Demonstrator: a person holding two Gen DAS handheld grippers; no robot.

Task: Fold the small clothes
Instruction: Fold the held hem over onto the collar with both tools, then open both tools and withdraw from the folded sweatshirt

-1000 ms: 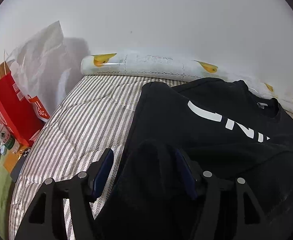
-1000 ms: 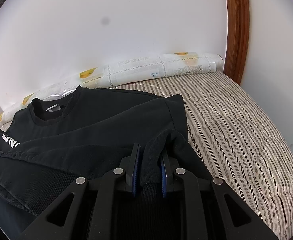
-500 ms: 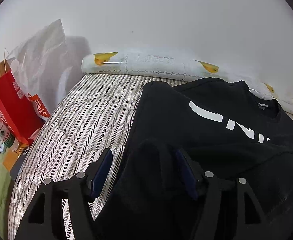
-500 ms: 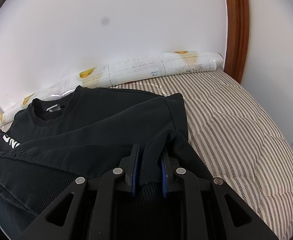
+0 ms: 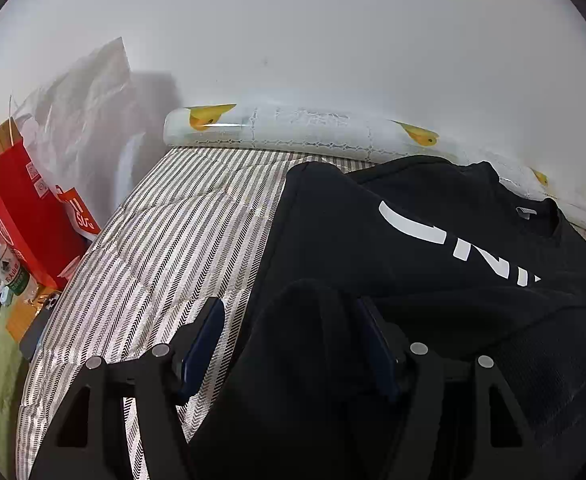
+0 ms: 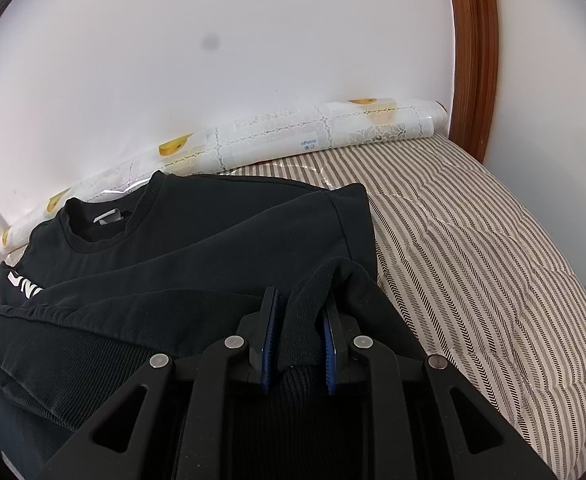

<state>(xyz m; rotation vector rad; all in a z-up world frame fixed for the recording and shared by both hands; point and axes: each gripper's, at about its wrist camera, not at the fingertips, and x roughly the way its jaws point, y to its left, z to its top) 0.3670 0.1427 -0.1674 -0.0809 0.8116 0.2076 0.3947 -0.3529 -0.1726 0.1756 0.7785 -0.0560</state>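
Observation:
A black sweatshirt (image 5: pixel 393 240) with white lettering lies on the striped bed, its bottom part folded up over the chest. My left gripper (image 5: pixel 289 320) is open, with a bunched hump of the sweatshirt's left edge standing between its blue pads. The sweatshirt also shows in the right wrist view (image 6: pixel 213 248), collar at the far left. My right gripper (image 6: pixel 301 312) has its jaws slightly parted around a ridge of the hem; the fabric sits loosely between the pads.
A striped quilted bed cover (image 5: pixel 165 248) spreads left of the sweatshirt and right of it (image 6: pixel 473 248). A rolled white sheet with yellow prints (image 5: pixel 293 132) lies along the wall. Red bags (image 5: pixel 17 208) and clutter stand left of the bed. A wooden frame (image 6: pixel 473 60) stands at the far right.
My right gripper's jaws have opened a little around the hem ridge. My left gripper stays open and has barely moved.

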